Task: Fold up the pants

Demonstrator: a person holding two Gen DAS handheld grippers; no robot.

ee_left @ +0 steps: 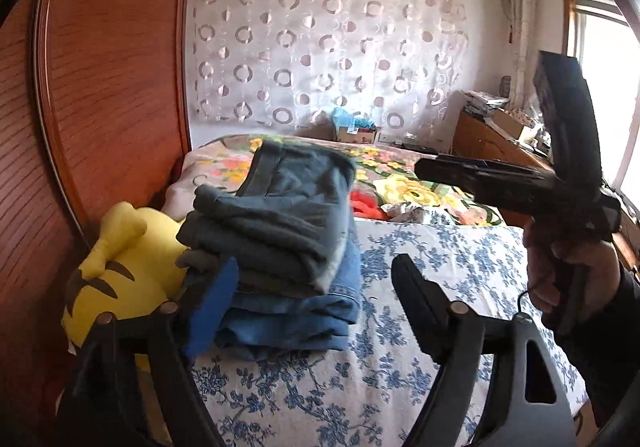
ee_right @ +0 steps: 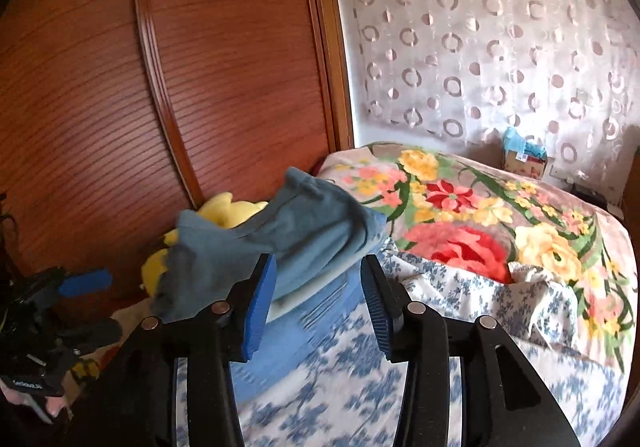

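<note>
Folded grey-blue pants lie on top of folded blue jeans, stacked on the bed's blue-flowered sheet. My left gripper is open just in front of the stack. Its blue pad is by the stack's left edge, and nothing is pressed between the pads. A hand holds my right gripper off to the right, above the sheet. In the right wrist view the right gripper is open and empty, short of the grey-blue pants. The left gripper shows at the far left.
A yellow plush toy lies against the stack's left side, by the wooden wardrobe door. A bright floral blanket covers the far half of the bed. A cluttered wooden cabinet stands by the window.
</note>
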